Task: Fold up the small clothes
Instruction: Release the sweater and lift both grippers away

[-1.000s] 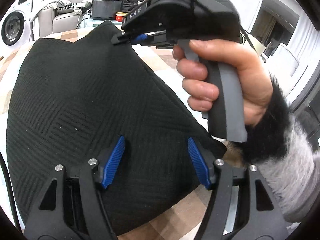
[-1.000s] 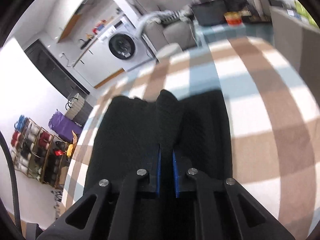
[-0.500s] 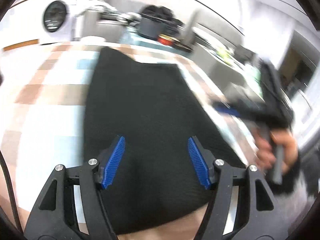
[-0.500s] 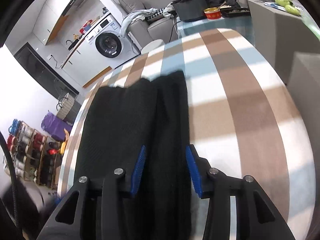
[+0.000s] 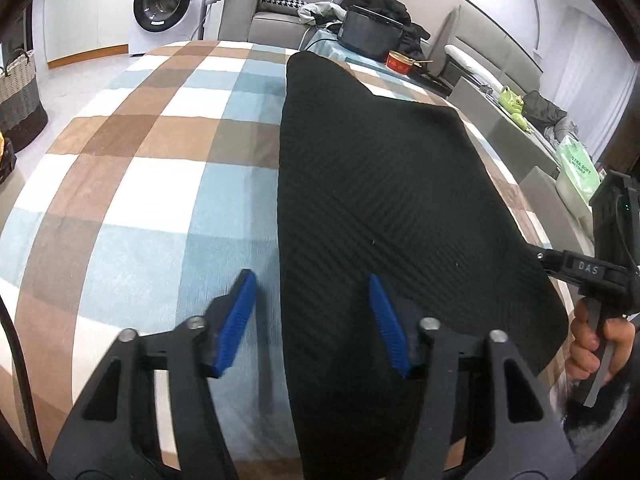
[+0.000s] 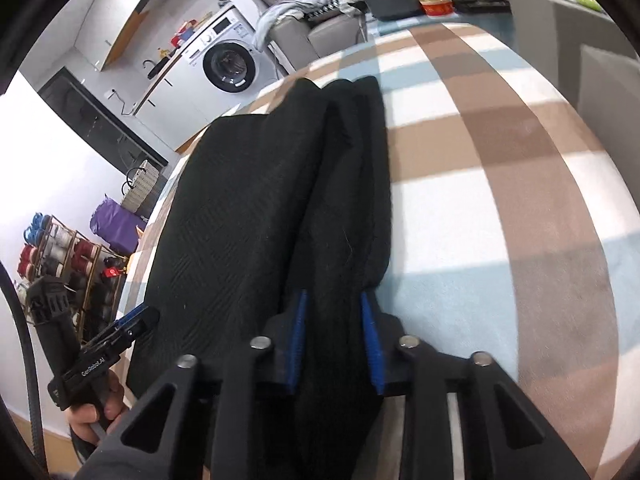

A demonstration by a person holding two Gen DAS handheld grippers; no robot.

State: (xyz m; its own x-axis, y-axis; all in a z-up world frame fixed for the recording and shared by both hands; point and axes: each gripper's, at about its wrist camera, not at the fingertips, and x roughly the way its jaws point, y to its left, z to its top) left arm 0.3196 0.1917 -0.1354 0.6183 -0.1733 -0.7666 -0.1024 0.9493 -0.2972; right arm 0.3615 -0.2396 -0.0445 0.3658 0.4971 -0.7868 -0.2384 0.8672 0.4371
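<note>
A black textured garment (image 5: 384, 184) lies folded lengthwise on a plaid-covered table (image 5: 140, 168). My left gripper (image 5: 312, 320) is open and empty, straddling the garment's near left edge. In the right wrist view the garment (image 6: 256, 208) shows a folded strip along its right side. My right gripper (image 6: 332, 336) is open, its blue pads on either side of that strip at the near end. The right gripper also shows at the garment's right edge in the left wrist view (image 5: 560, 264), and the left gripper shows in the right wrist view (image 6: 124, 328).
A washing machine (image 5: 168, 4) and a sofa with clothes (image 5: 280, 12) stand beyond the table. A black container (image 5: 368, 36) and red tin (image 5: 400, 62) sit at the far end. A basket (image 5: 18, 96) and a shelf rack (image 6: 64, 256) stand on the floor.
My right gripper opened and let the folded strip go, then drew back to the garment's near end. My left gripper swung left to the garment's left edge.
</note>
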